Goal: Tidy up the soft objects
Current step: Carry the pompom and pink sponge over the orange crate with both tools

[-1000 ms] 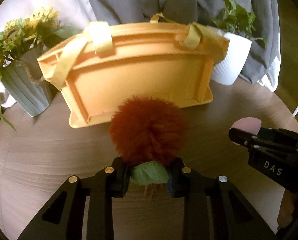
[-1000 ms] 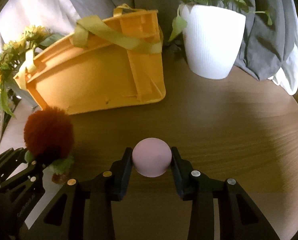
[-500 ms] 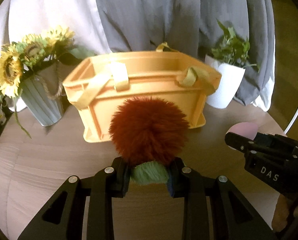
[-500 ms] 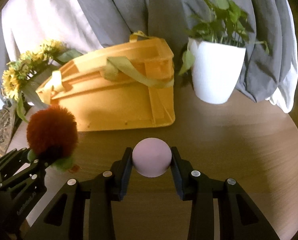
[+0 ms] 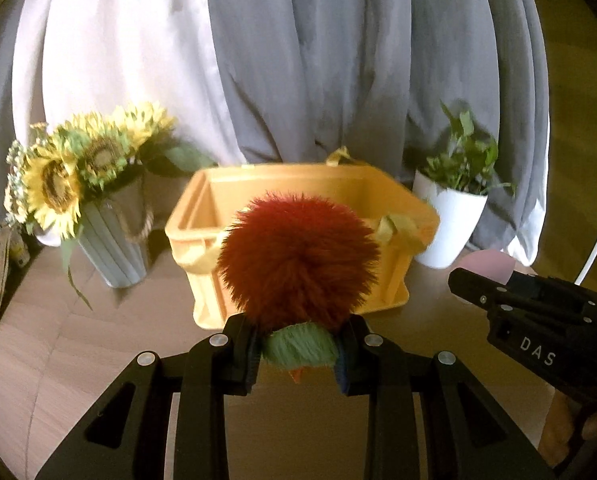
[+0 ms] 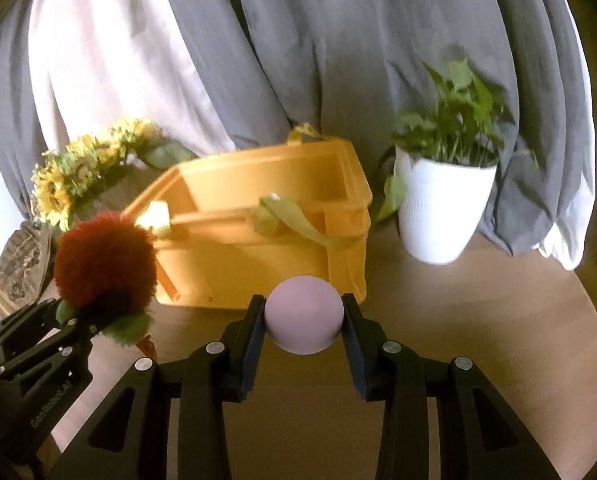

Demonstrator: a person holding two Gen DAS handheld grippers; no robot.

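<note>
My left gripper [image 5: 298, 350] is shut on a fluffy red plush toy [image 5: 298, 264] with a green base, held above the round wooden table. The toy also shows in the right wrist view [image 6: 104, 264]. My right gripper [image 6: 303, 322] is shut on a pale pink soft ball [image 6: 303, 314]; the ball also peeks out in the left wrist view [image 5: 488, 264]. An open yellow plastic basket [image 5: 310, 188] with yellow-green strap handles stands on the table just beyond both grippers, also in the right wrist view [image 6: 266, 208]. What lies on the basket's floor is hidden.
A grey vase of sunflowers [image 5: 110, 244] stands left of the basket. A white pot with a green plant [image 6: 442, 208] stands to its right. Grey and white curtains hang behind. The wooden table [image 6: 478, 320] edge curves at the right.
Both grippers have risen and tilted up with their loads. The basket now looks lower and farther, and its open top shows instead of only its side.
</note>
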